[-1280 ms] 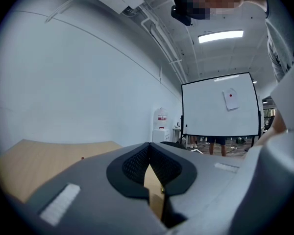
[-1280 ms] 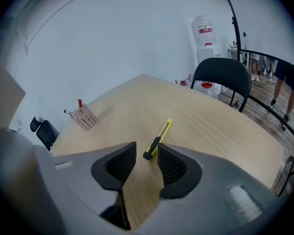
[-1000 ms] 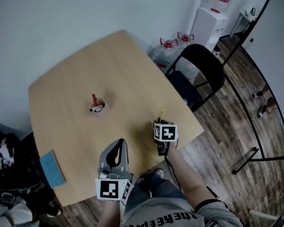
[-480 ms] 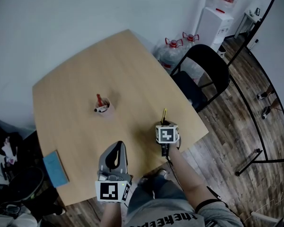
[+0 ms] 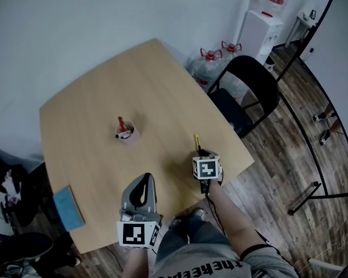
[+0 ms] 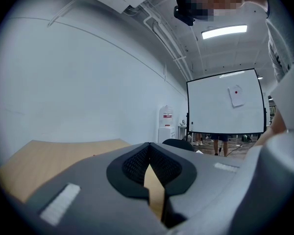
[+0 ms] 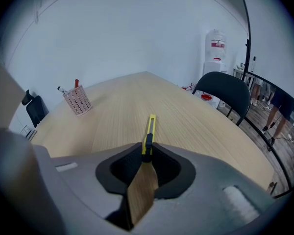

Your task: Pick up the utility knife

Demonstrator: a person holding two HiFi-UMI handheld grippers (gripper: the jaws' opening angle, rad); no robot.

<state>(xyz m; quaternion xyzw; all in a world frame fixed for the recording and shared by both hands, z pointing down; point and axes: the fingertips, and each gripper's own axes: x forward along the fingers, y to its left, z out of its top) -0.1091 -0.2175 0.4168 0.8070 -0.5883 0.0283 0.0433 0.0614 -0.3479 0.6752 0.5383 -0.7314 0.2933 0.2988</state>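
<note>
- Slim yellow plastic utility knife [image 7: 150,125] lies flat on the pale wooden table [image 5: 98,103], near its right edge.
- Right gripper [image 7: 146,153]: jaws just closing, now nipping the knife's near end.
- Left gripper [image 6: 149,148]: jaws together, empty.

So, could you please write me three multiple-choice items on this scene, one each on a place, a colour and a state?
1. Where does the pen cup stand?
A. on the table
B. on a shelf
C. in a drawer

2. What colour is the body of the utility knife?
A. red
B. yellow
C. blue

3. What sits between the jaws of the right gripper?
A. nothing
B. a spoon
C. the knife's near end

Answers:
1 A: it stands on the tabletop, apart from the knife.
2 B: the body shows yellow in the head view and the right gripper view.
3 C: the jaws, which have just been closing, pinch its dark slider end.
</note>
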